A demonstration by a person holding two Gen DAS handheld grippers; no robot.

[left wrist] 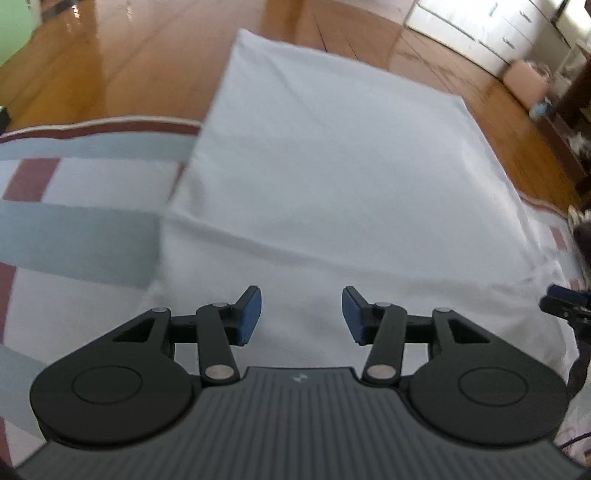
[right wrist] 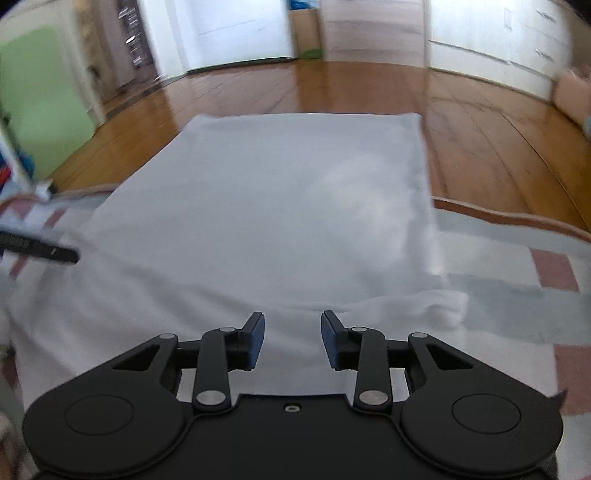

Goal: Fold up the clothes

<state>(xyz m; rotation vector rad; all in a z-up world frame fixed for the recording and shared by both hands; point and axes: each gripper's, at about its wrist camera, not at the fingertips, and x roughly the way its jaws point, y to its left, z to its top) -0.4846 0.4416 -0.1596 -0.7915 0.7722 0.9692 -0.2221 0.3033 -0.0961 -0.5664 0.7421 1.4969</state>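
A white garment [left wrist: 325, 177] lies spread flat, its far part reaching over the wooden floor and its near part on a checked blanket. The same white garment [right wrist: 280, 206] fills the middle of the right wrist view, with a bunched fold at its near right side. My left gripper [left wrist: 302, 314] hovers over the garment's near edge, its blue pads apart with nothing between them. Above the near edge as well, my right gripper [right wrist: 292, 338] stands open and empty. The right gripper's tip [left wrist: 561, 299] shows at the right edge of the left wrist view, and the left one's finger [right wrist: 44, 251] at the left of the right wrist view.
A blanket [left wrist: 74, 192] checked in white, grey-green and dark red lies under the garment's near part; blanket [right wrist: 517, 288] also on the right. Polished wooden floor [right wrist: 332, 88] stretches beyond. White drawers [left wrist: 487, 29] and a pink box [left wrist: 524, 81] stand far right; a green panel [right wrist: 40, 107] far left.
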